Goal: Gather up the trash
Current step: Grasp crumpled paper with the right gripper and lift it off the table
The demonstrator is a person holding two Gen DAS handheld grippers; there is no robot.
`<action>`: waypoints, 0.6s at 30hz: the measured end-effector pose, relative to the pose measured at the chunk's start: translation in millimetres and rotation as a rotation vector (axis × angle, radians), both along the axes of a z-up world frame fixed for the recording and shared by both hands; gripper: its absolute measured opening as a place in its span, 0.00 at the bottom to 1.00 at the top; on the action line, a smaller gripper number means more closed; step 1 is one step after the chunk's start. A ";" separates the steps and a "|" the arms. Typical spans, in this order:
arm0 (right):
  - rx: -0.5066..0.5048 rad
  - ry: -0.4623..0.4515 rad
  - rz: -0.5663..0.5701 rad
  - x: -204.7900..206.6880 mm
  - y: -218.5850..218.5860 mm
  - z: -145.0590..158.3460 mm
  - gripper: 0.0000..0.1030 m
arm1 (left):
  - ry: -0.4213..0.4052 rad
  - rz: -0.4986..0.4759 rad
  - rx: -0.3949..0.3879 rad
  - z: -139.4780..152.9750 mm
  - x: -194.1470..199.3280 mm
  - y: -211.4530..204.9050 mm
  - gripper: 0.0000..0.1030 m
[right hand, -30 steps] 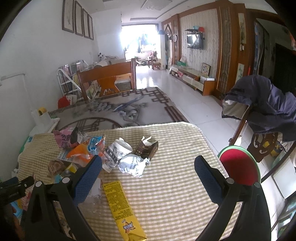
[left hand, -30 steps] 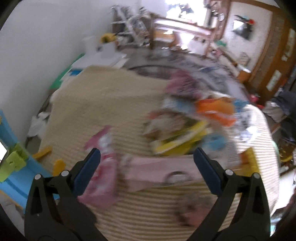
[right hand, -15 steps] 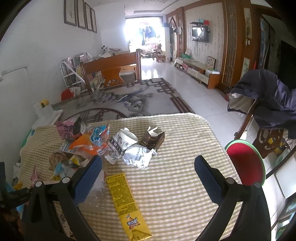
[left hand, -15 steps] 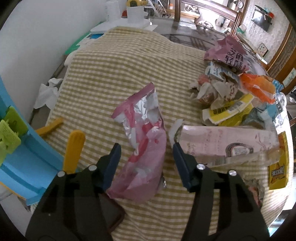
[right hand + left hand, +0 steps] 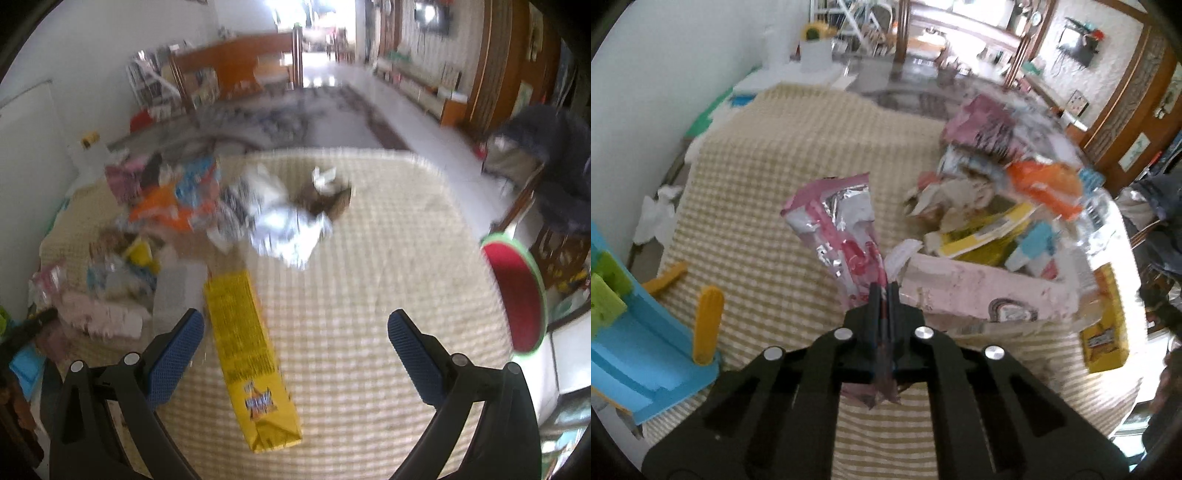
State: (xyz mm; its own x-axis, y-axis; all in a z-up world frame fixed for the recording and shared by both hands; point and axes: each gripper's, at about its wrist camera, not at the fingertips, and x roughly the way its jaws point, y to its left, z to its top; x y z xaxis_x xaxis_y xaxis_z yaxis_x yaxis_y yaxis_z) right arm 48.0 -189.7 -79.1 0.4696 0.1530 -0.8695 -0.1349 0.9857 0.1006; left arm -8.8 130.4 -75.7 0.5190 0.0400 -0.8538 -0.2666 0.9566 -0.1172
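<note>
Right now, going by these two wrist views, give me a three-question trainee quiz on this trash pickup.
1. True or false: the left gripper is shut on the pink foil wrapper.
2. Which piece lies nearest between the right gripper fingers? A. the long yellow packet B. the crumpled white wrapper C. the orange wrapper
3. Fill in: the right gripper is ____ and holds nothing.

Key: 1 true; 2 A; 3 open.

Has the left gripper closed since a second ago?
Yes. The left gripper has shut on the pink wrapper, which was lying between open fingers on the checked tablecloth.
</note>
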 end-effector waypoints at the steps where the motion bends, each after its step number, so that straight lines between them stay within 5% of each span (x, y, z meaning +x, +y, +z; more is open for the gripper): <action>1: 0.010 0.021 -0.002 -1.3 -0.7 -4.4 0.93 | -0.017 -0.002 0.003 5.4 0.5 -1.6 0.04; 10: 0.029 -0.013 0.126 -14.9 35.4 9.4 0.93 | -0.083 -0.064 0.009 27.3 3.2 -21.1 0.04; 15: 0.173 0.089 0.314 -31.8 84.5 9.5 0.93 | -0.080 -0.041 0.034 24.2 -2.8 -10.7 0.04; 18: 0.176 0.157 0.445 -46.4 122.8 -2.3 0.93 | -0.084 -0.021 0.045 25.2 -8.2 -2.3 0.04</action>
